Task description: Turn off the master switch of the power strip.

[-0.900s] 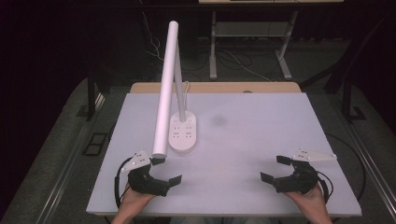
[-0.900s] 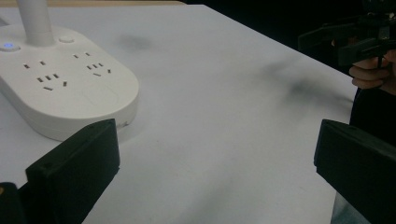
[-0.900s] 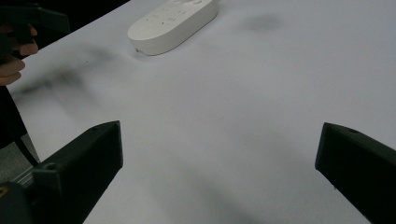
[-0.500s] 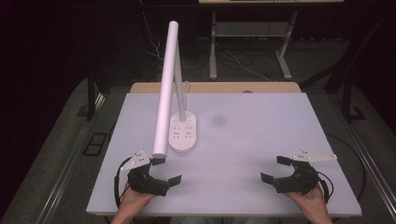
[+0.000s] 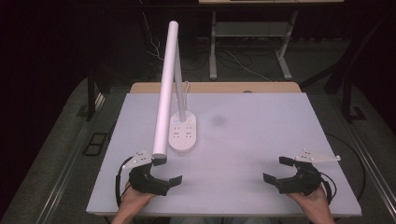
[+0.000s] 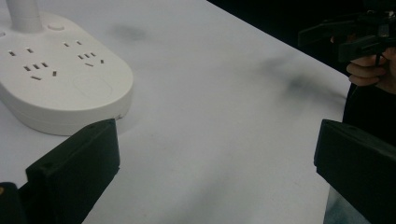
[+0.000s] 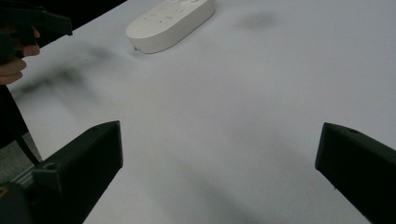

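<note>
Nothing has moved: left tongs (image 5: 167, 171) and right tongs (image 5: 276, 170) rest spread wide on the table (image 5: 243, 140), near the lamp base (image 5: 183, 133).

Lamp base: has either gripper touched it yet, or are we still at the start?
Nothing looks done. The lamp base stands untouched on the table. The left gripper and right gripper sit open and empty at the near edge. Any handling remains, and no task is shown.

Both black grippers, left gripper (image 5: 162, 176) and right gripper (image 5: 279, 170), carry blocky jaws and grey three-cornered plates.
</note>
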Demonstrator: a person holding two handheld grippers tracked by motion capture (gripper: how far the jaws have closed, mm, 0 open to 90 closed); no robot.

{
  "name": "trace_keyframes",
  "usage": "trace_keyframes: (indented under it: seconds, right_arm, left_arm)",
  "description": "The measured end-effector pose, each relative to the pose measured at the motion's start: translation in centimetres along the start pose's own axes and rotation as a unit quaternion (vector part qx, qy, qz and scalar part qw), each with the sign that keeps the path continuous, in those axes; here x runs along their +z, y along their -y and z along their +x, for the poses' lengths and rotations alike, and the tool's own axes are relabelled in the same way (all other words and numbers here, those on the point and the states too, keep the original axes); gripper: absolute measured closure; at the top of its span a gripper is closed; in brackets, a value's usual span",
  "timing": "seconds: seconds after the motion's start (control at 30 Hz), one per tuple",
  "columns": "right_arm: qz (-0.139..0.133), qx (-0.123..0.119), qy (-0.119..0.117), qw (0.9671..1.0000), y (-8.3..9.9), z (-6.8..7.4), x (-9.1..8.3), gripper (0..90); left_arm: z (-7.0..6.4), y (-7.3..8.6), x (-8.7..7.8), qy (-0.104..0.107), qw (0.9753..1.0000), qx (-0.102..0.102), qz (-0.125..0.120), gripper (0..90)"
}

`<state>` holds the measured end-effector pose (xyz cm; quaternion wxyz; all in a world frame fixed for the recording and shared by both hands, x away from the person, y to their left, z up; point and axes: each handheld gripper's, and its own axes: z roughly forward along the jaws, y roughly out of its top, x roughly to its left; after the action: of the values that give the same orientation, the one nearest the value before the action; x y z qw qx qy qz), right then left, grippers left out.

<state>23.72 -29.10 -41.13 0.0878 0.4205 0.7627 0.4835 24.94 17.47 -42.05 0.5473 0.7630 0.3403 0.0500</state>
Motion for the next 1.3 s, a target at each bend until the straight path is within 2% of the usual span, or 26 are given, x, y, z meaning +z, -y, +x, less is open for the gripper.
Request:
trace_keyframes:
  seconds: [0.2, 0.53, 0.87, 1.3]
  right_arm:
    - [0.003, -0.004, 0.000, 1.0000, 0.0, 0.0, 0.1, 0.3]
    - [0.010, -0.006, 0.000, 0.9999, 0.0, 0.0, 0.2, 0.3]
    - [0.010, -0.005, 0.003, 0.9999, 0.0, 0.0, 0.2, 0.3]
    - [0.010, -0.003, 0.005, 0.9999, 0.1, -0.1, 0.2, 0.3]
  left_arm:
    - [0.2, -0.3, -0.2, -0.005, 1.0000, -0.004, -0.002, 0.0]
    - [0.5, -1.1, -0.5, -0.005, 1.0000, 0.001, 0.008, 0.0]
    - [0.9, -2.0, -0.9, -0.006, 1.0000, 0.000, 0.003, 0.0]
    - [1.7, -3.6, -1.2, -0.010, 0.9998, 0.003, 0.016, 0.5]
